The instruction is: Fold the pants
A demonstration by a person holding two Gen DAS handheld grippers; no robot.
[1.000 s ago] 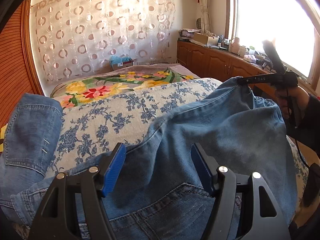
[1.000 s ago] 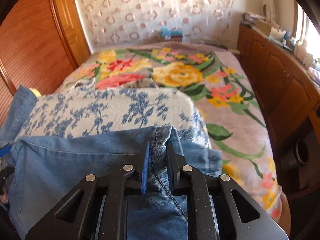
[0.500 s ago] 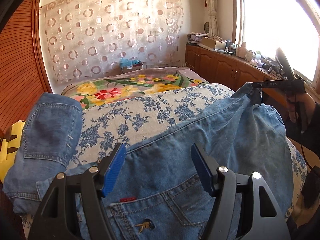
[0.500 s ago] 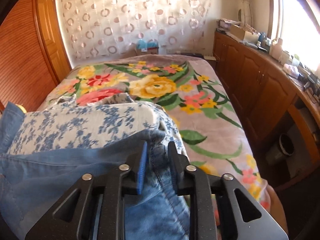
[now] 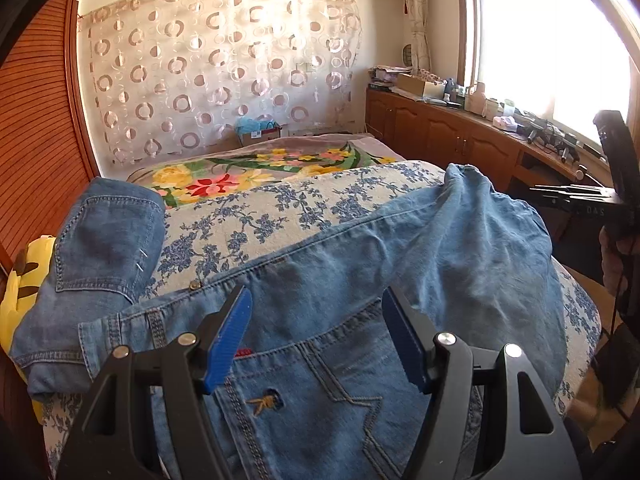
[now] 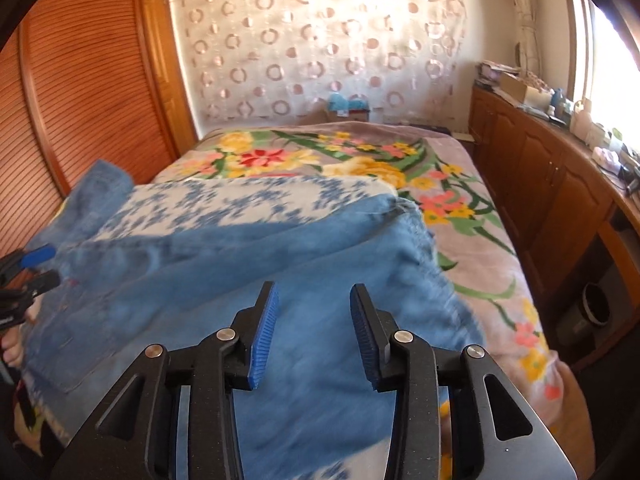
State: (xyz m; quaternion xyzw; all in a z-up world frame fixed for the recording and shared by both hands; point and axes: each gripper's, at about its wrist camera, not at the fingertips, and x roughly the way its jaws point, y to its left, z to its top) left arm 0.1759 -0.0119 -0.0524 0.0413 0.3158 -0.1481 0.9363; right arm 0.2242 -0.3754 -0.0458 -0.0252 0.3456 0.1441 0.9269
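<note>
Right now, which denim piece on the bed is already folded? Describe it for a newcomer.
On the blue-flowered white cover spread across the bed, look to its left edge beside the slatted wooden wardrobe. The folded blue denim bundle lies there, compact, pocket up, unlike the spread-out blue jeans.

I had the left gripper [image 5: 316, 336] spread wide, nothing between its pads — right gripper [image 6: 314, 334] likewise parted and empty, both pointed forward, level, right one off to the side.

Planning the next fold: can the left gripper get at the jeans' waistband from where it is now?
Probably yes. The left gripper is open right above the jeans, with the waistband just left of it, and nothing lies between them.
</note>
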